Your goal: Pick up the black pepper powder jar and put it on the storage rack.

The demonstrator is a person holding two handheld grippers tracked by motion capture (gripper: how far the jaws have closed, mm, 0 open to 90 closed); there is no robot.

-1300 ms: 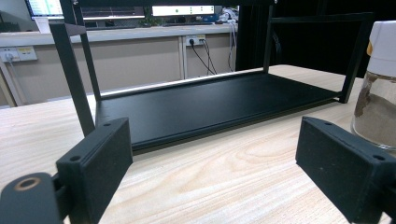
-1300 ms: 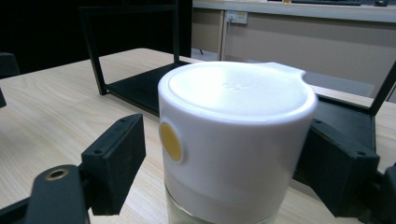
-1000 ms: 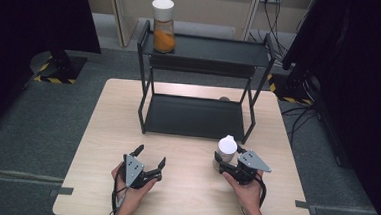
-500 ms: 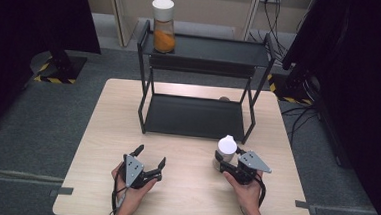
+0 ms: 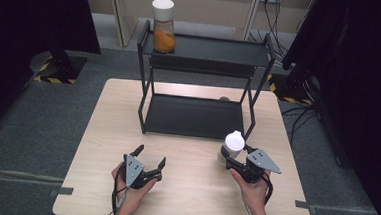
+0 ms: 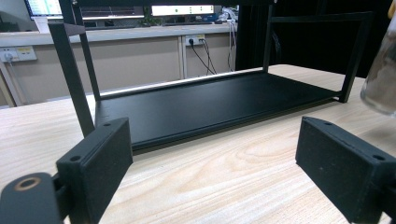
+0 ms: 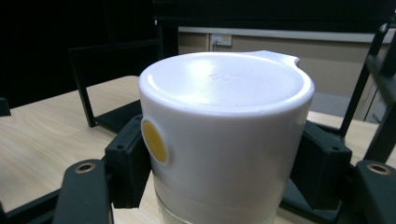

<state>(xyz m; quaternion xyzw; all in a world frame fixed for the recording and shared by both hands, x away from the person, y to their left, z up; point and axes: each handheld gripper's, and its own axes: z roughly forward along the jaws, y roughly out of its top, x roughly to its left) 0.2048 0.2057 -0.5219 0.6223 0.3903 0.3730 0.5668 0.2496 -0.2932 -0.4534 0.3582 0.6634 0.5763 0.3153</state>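
High view puts both hands at the near edge of the wooden table, with bare tabletop stretching between them and out to the left and right edges. At near left, the left hand holds the left gripper low over the wood, its jaws spread wide on nothing and angled toward the rack; in the left gripper view the two black pads stand far apart over bare wood grain. At near right, the right hand holds the right gripper, its jaws closed against the sides of a white-lidded jar; the right gripper view shows the pads pressed to the jar just under its white lid, which carries a yellow round button on its side. That jar stands upright, long axis vertical, just in front of the rack's right front leg. Farther back, the black two-tier rack sits mid-table, its lower shelf bare. On the left end of its upper shelf stands a second jar, upright, white-capped, with orange contents.
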